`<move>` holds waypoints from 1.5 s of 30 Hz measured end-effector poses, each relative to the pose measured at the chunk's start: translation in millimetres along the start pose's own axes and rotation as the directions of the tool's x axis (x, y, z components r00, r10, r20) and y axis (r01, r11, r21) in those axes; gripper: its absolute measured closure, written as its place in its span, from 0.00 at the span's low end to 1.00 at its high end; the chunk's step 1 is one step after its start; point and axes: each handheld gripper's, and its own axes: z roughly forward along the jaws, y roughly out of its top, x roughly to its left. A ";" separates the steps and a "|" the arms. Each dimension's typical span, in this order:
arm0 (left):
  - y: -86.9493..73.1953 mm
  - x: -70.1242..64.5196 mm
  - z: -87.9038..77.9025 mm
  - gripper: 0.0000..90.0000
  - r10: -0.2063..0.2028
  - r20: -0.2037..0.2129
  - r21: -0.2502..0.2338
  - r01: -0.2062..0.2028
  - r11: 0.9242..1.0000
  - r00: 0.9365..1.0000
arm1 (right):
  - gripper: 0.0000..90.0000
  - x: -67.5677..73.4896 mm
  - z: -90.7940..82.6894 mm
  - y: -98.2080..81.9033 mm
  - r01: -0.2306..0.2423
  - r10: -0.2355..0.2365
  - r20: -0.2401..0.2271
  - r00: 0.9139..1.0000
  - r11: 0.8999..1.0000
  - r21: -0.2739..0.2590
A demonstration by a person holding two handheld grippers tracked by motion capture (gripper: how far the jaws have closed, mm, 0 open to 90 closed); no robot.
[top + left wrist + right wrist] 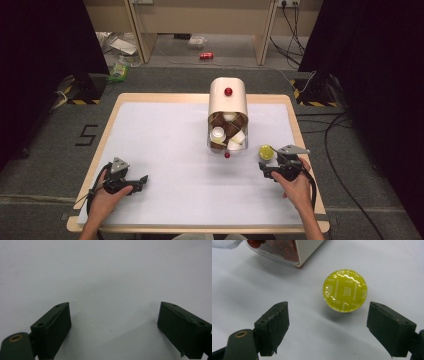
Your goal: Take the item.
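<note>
Right gripper (328, 327) stands wide open with nothing held, the yellow capsule (344, 290) on the tabletop (165, 150) just beyond its jaws, near the dispenser (228, 117); left gripper (113, 327) gapes empty

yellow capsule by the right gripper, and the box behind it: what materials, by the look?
Yellow capsule: likely foil-lidded, glossy; its top is crinkled, embossed with faint print, and catches highlights. The body underneath is hidden.
Box: the front looks like clear plastic, since the pods show through it; the rounded cover is opaque, cream and smooth, plastic or painted metal, hard to tell. Red knob is glossy.
</note>
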 end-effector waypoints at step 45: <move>0.0 -0.1 0.0 0.12 0.001 -0.001 0.000 -0.001 1.000 1.000 | 0.20 13.2 -22.8 -45.0 0.007 -0.006 -0.024 1.000 0.999 0.032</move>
